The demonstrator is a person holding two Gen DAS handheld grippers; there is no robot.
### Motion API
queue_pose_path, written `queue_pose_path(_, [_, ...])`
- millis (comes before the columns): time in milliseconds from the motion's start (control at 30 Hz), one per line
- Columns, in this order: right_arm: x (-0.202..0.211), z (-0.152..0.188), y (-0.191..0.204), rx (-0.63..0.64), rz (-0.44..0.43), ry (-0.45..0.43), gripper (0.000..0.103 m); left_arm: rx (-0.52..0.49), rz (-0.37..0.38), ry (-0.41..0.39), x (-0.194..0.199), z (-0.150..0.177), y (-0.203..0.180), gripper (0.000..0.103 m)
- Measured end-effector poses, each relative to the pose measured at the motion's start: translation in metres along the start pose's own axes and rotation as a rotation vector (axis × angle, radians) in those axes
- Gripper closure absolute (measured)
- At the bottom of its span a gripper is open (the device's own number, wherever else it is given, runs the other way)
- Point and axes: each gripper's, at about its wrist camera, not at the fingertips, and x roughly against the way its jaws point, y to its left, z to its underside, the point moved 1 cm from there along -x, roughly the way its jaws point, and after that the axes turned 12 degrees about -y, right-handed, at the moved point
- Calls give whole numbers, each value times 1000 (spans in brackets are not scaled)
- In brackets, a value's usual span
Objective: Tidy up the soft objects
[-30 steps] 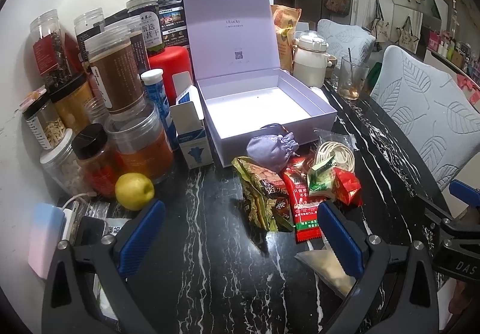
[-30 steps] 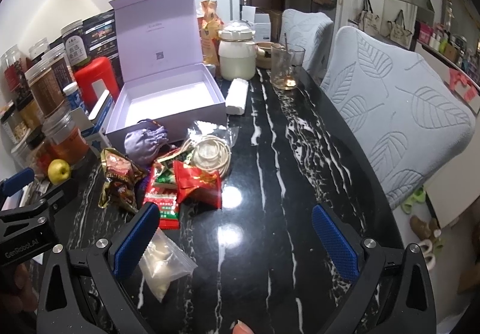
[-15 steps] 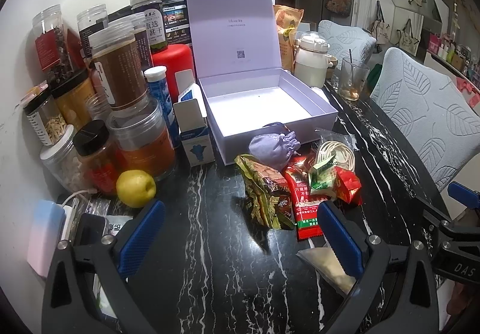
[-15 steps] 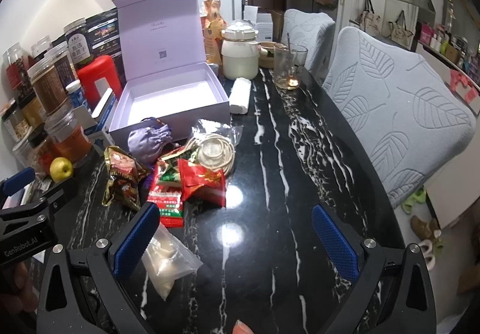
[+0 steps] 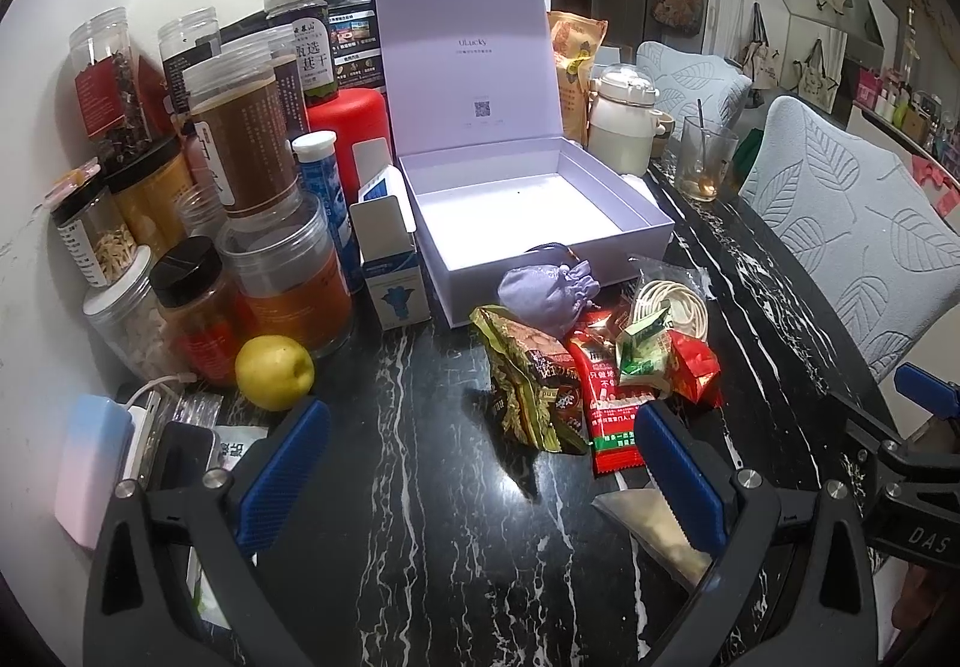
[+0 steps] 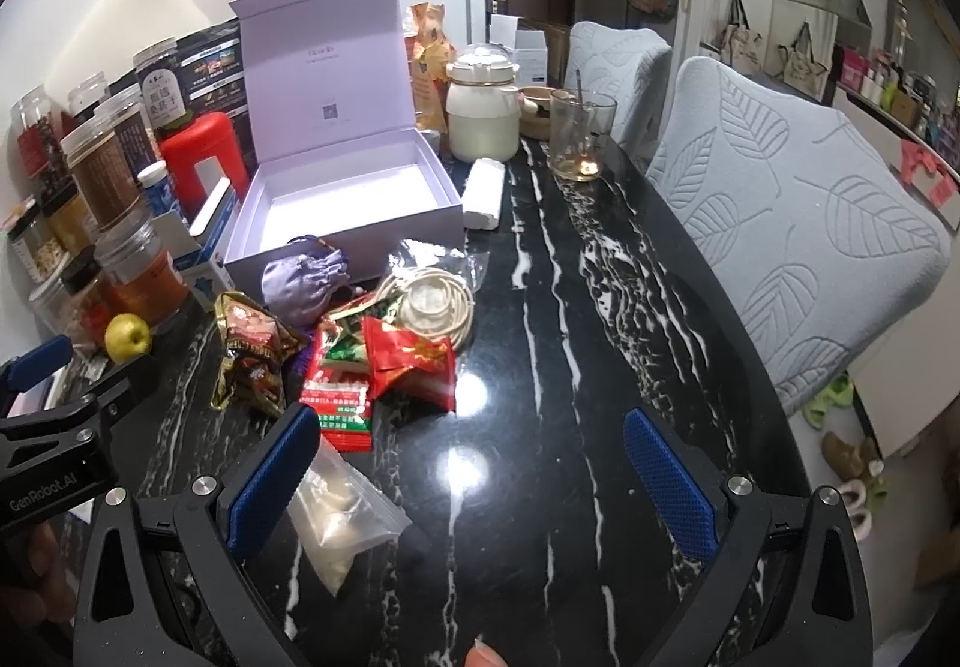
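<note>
An open lilac box point(image 5: 639, 241) point(image 6: 360, 241) with its lid up sits empty on the black marble table. In front of it lies a heap of soft things: a lilac drawstring pouch point(image 5: 549, 289) point(image 6: 306, 280), a gold-brown snack bag point(image 5: 528, 385) point(image 6: 249, 349), red packets point(image 5: 606, 397) point(image 6: 408, 364), a bagged cable coil point(image 5: 672, 301) point(image 6: 432, 301) and a clear bag of white powder point(image 5: 654, 523) point(image 6: 345, 517). My left gripper point(image 5: 480, 469) hovers open short of the heap. My right gripper point(image 6: 474, 481) is open too, with the powder bag by its left finger.
Jars and bottles point(image 5: 240, 151) crowd the left wall, with a yellow fruit point(image 5: 274, 372) and a small blue carton point(image 5: 390, 259) in front. A cream pot point(image 6: 483, 118) and a glass point(image 6: 582, 133) stand behind the box. Padded chairs point(image 6: 798, 247) line the right side.
Both grippers have edged slightly forward toward the heap and box. Nothing on the table has moved, and both stay open.
</note>
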Motion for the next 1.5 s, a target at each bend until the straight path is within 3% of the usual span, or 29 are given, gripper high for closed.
queue_pose_path(400, [5, 4, -2, -11, -16, 0, 0, 10, -4, 3, 10, 6, 1, 0])
queue_pose_path(867, [2, 33, 11, 7, -96, 58, 0, 62, 5, 78, 7, 39, 20, 0])
queue_pose_path(1200, [-16, 53, 31, 34, -188, 125, 0, 105, 24, 128, 0, 62, 37, 0])
queue_pose_path(1500, [-57, 69, 50, 106, -255, 180, 0, 123, -22, 164, -16, 67, 48, 0])
